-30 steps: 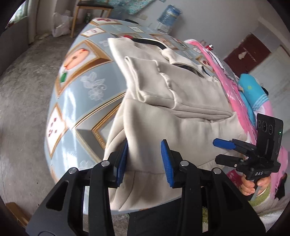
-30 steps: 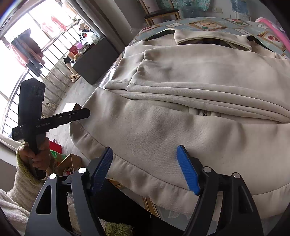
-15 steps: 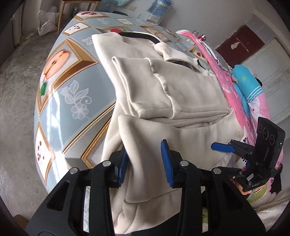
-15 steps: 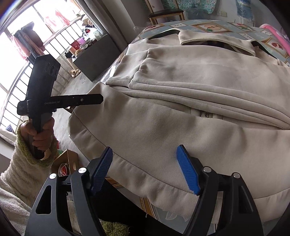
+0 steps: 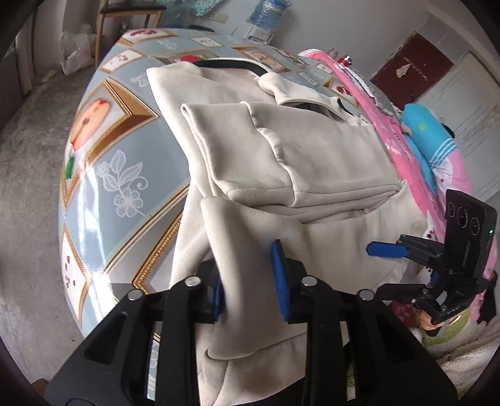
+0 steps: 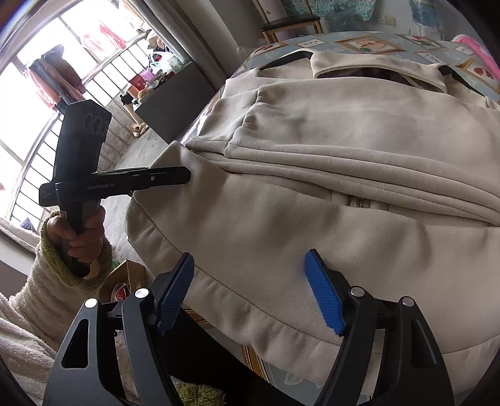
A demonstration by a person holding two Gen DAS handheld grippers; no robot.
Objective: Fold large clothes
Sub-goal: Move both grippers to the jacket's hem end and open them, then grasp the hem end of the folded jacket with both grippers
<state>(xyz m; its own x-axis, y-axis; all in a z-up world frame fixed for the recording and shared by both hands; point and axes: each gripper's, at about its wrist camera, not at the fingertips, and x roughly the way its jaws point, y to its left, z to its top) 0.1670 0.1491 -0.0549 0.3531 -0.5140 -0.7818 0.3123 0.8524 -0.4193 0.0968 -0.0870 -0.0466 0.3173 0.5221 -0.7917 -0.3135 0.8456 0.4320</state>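
Note:
A large beige jacket (image 5: 281, 162) lies on a table (image 5: 103, 175) with a blue patterned cloth, its sleeves folded across the chest. My left gripper (image 5: 248, 278) holds a raised fold of the jacket's left side near the hem between its blue pads. It also shows in the right wrist view (image 6: 184, 175), its fingers together at the jacket's edge. My right gripper (image 6: 250, 290) is open, its pads spread over the hem of the jacket (image 6: 312, 203). In the left wrist view the right gripper (image 5: 387, 265) hovers at the jacket's right hem.
The table's front edge is under the hem. A pink blanket (image 5: 390, 125) and a blue pillow (image 5: 428, 140) lie right of the table. A chair (image 6: 290, 25) stands at the far end. A window with railings (image 6: 47, 93) and a dark cabinet (image 6: 175, 103) are on the left.
My left gripper has lifted the jacket's left edge and carried it up and inward over the table. The right gripper has stayed open over the hem.

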